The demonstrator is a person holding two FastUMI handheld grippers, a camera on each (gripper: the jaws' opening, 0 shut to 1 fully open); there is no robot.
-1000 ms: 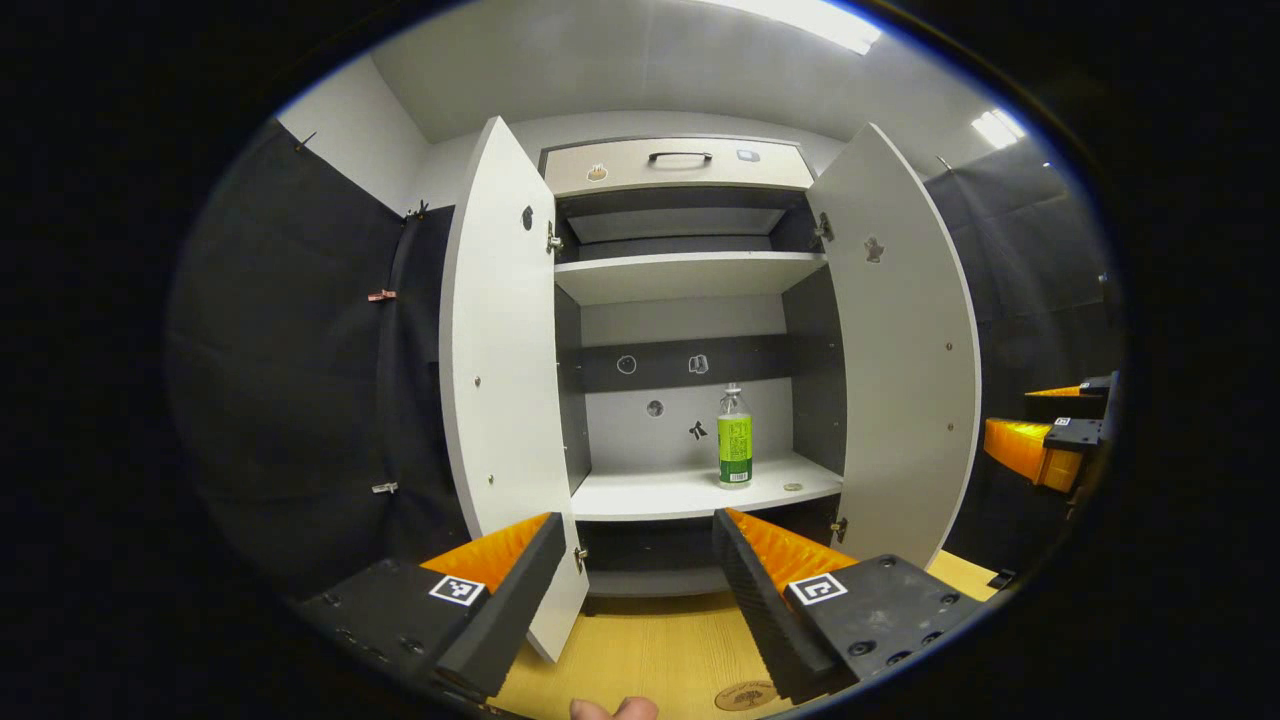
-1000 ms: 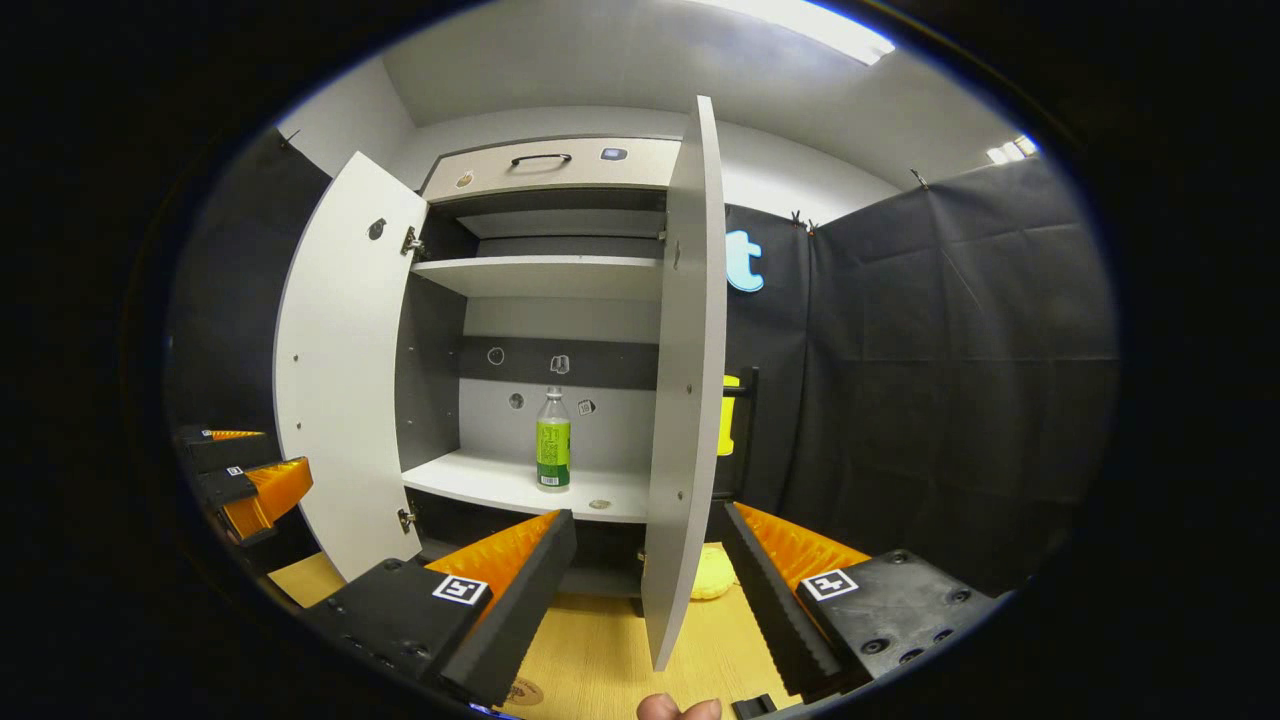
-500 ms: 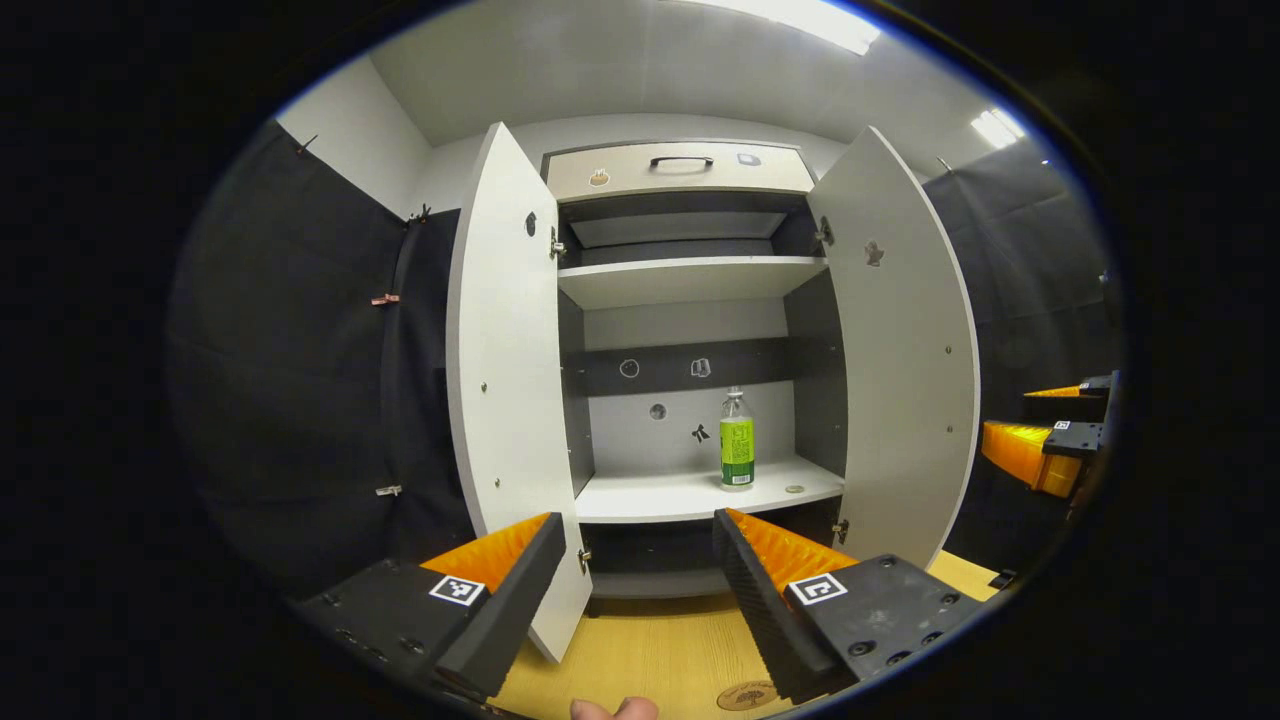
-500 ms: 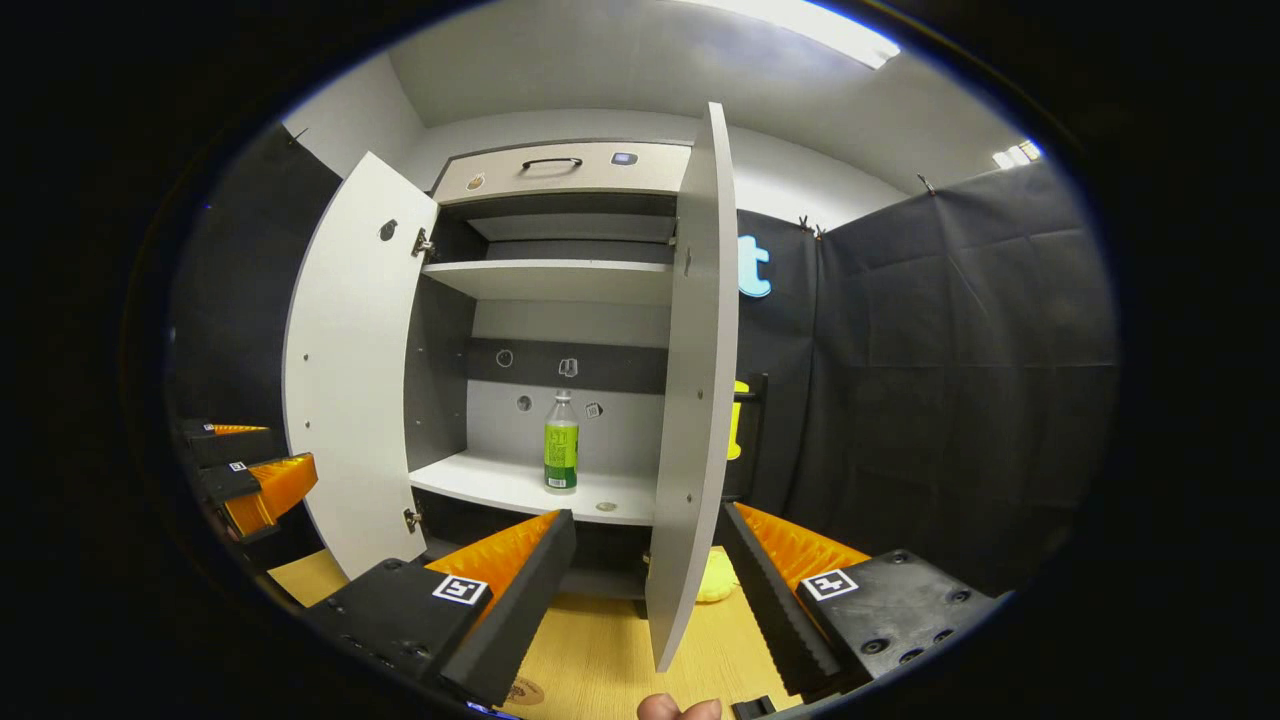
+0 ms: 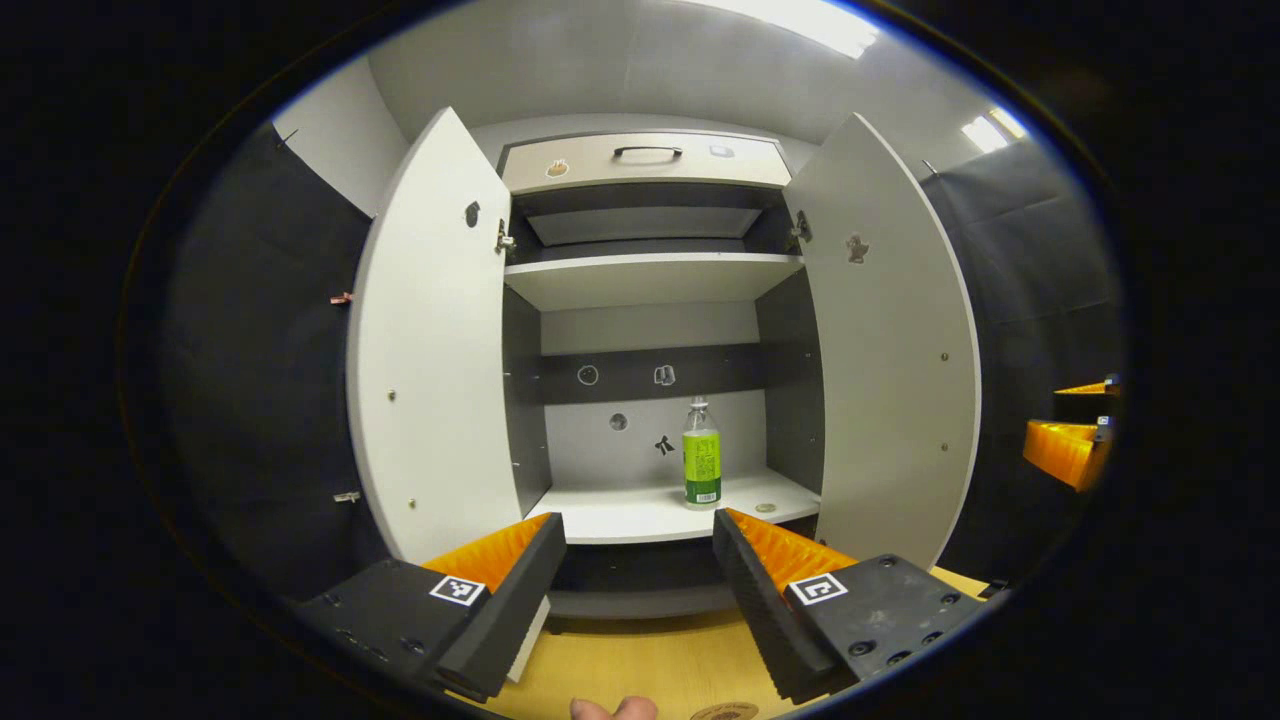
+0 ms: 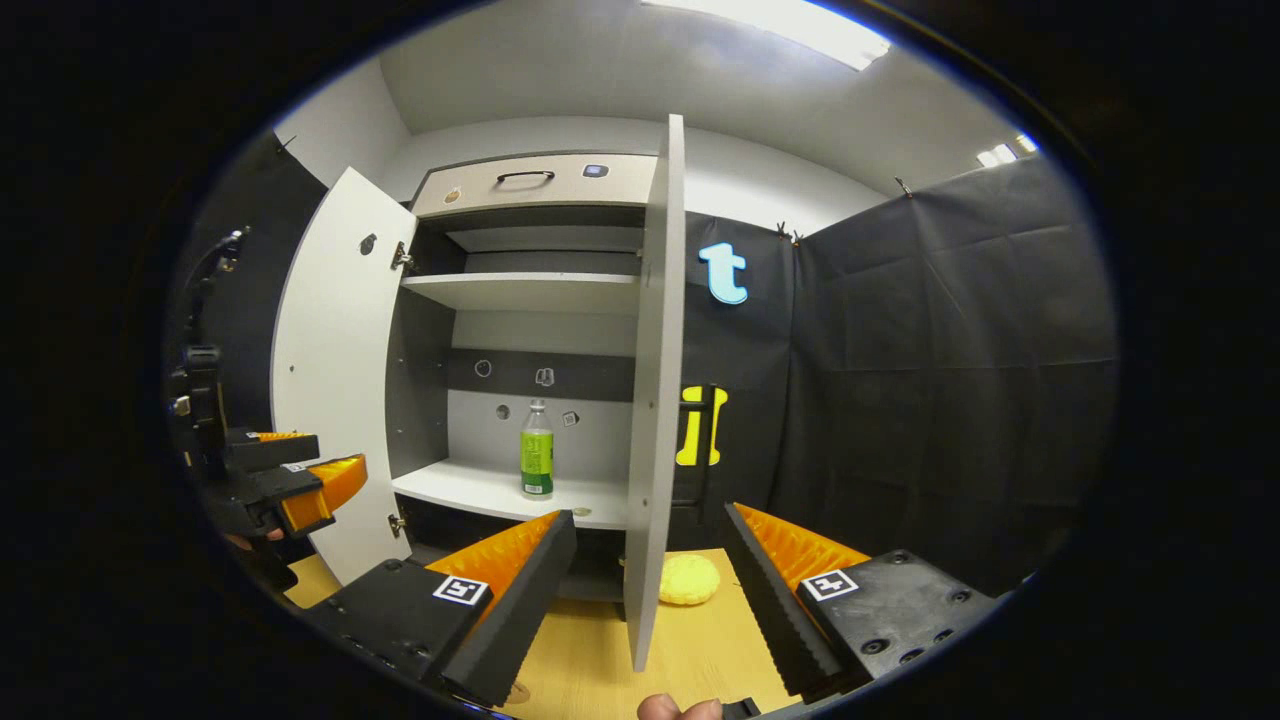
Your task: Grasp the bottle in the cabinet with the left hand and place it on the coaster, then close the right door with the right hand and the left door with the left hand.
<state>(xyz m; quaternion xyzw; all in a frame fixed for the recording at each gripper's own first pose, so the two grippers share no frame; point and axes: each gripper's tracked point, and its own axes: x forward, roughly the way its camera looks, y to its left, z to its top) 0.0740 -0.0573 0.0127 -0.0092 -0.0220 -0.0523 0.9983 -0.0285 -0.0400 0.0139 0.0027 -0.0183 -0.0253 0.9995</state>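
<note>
Reaching with jaws spread, the left gripper may tip the bottle if one finger hits it first.

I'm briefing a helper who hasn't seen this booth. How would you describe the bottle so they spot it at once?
Find the white cabinet standing with both doors open. On its lower shelf, right of middle, stands the bottle: upright, clear, with a green label and pale cap. It is the only tall item there; beside it lies just a small flat disc.

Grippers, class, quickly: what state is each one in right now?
Left gripper: open, holding nothing; bottle sits on the cabinet shelf.
Right gripper: open, holding nothing.
</note>
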